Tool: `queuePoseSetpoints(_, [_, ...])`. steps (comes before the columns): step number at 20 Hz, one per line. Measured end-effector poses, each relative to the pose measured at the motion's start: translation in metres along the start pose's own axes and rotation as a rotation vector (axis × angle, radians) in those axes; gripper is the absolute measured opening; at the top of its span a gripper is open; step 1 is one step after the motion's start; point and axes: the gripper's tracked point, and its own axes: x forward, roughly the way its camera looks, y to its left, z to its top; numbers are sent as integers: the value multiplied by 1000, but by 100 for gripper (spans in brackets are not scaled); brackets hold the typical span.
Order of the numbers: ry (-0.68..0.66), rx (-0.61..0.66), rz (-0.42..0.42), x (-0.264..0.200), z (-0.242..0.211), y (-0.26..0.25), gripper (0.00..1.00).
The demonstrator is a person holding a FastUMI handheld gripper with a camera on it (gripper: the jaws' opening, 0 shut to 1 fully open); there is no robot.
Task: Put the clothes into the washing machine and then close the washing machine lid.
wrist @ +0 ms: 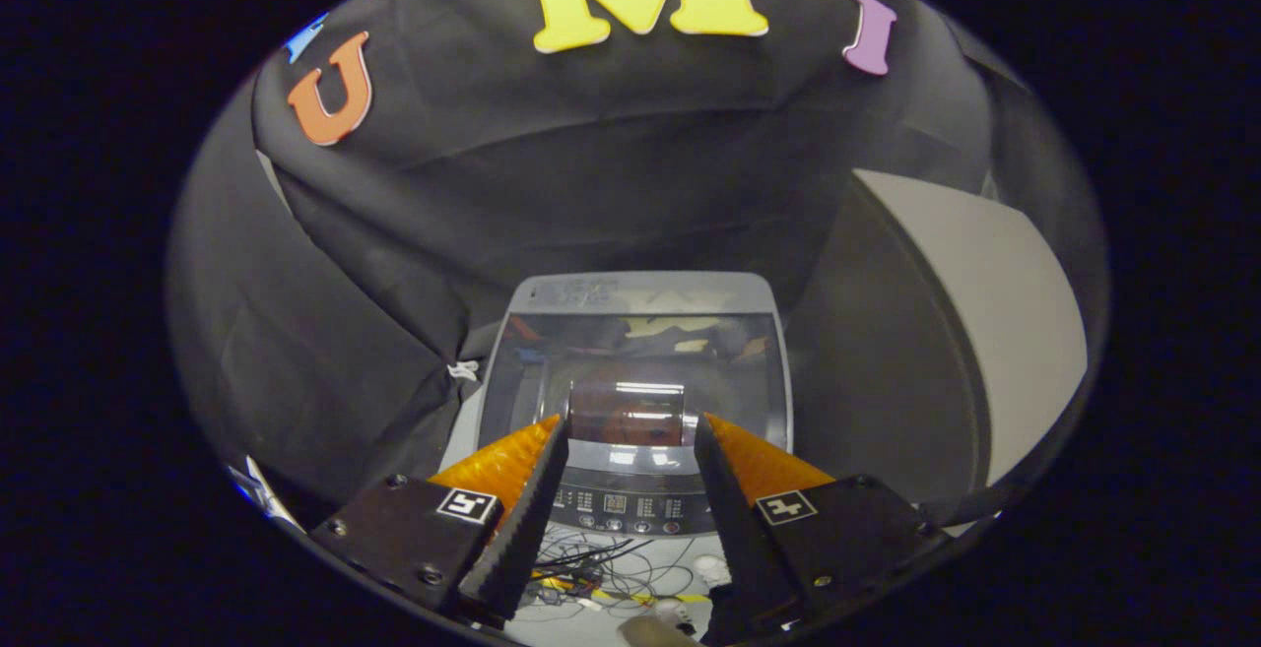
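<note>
Tool [630, 425] spread, fingers holding nothing. Washing machine [635, 401] sits just ahead of and below the fingers, its glass lid [630, 371] down. Control panel [621, 507] shows between the fingers. Cables [601, 568] lie beneath.

1. The washing machine [635, 401] has a pale grey body.
2. Its lid [630, 361] is dark, glossy glass with faint coloured reflections and a reddish-brown patch near the front.
3. The control panel [630, 507] at the machine's front is dark grey with small light markings.
4. Beside the machine, to its right, a panel [995, 312] is light grey with a dark side.
5. In front of the machine, black and yellow cables [601, 568] lie on a whitish floor [571, 627].
6. The gripper [630, 427], open, carries black-and-white square markers.
</note>
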Motion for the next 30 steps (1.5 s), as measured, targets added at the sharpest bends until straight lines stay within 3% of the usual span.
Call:
queuePoseSetpoints(9, [-406, -74, -3, -207, 42, -13, 81])
queuePoseSetpoints(15, [-737, -133, -68, -350, 46, -59, 81])
queuePoseSetpoints(17, [-817, -122, -111, -390, 35, -92, 85])
queuePoseSetpoints(24, [-888, -44, -212, -474, -11, -196, 100])
queuePoseSetpoints(30, [-849, -5, -197, -497, -81, -252, 100])
